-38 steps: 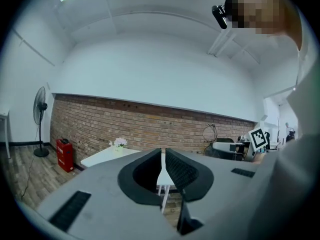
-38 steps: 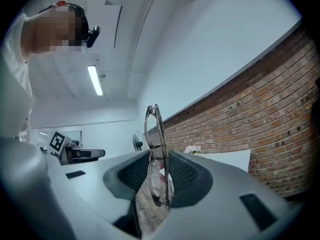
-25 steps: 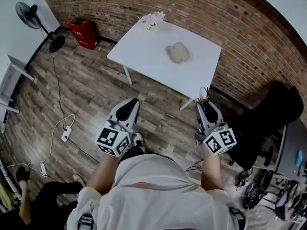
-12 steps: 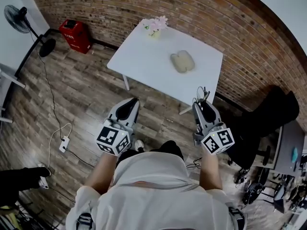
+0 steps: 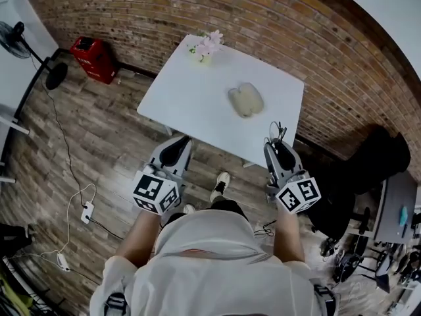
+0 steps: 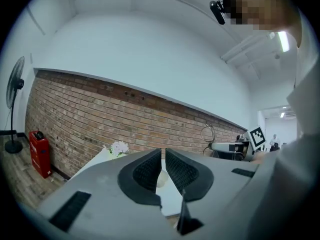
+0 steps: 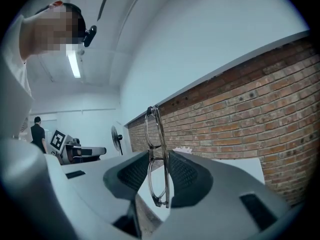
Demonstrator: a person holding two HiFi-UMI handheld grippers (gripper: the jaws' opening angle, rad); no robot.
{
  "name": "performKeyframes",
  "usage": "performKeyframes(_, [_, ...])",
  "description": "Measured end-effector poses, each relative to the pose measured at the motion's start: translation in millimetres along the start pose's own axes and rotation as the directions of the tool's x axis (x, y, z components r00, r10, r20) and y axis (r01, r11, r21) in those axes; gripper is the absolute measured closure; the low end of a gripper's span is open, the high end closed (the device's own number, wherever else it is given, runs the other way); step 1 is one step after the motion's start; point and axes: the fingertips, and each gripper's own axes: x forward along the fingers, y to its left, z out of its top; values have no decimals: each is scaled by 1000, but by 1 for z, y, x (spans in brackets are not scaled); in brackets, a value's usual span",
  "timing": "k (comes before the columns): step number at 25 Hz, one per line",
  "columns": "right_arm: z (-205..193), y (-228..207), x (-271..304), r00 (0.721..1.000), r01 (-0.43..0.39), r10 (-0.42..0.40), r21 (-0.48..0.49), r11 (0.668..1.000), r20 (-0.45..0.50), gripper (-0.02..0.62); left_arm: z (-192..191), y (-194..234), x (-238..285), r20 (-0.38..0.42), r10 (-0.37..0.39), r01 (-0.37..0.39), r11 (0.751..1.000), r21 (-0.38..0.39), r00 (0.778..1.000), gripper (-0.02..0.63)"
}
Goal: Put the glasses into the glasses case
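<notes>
The glasses [image 7: 154,129] are held upright between the jaws of the right gripper [image 7: 159,159], which is closed on them. The jaws of the left gripper [image 6: 163,156] are almost together, and nothing is seen between them. The 2 grippers are held side by side over the wooden floor [image 5: 112,137], near the edge of the white table [image 5: 191,91]. The glasses case [image 5: 246,100] is seen lying on that table, well apart from the glasses. Some pink flowers [image 5: 206,45] are set at 1 far corner.
</notes>
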Motion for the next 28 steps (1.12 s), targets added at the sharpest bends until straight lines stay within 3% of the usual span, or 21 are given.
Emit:
performKeyframes(8, [35,-81,71,998,-38,38,9,999,47,423,29,26,98,-2,19,-19,999,42,1000,571])
performKeyframes(17, [38,-173,115,999,-21,19,70,997,28,423,33,37,194,-46,25,-22,999,49,999,572])
performKeyframes(22, [30,-211,124,998,61,-60,103,993,-10,423,28,43,235,-85,-29,31,999,28,996,572])
performKeyframes(28, [15,-212,131,980,198,-192,131,971,-58,423,27,66,265,-118,-160,163,987,15,980,572])
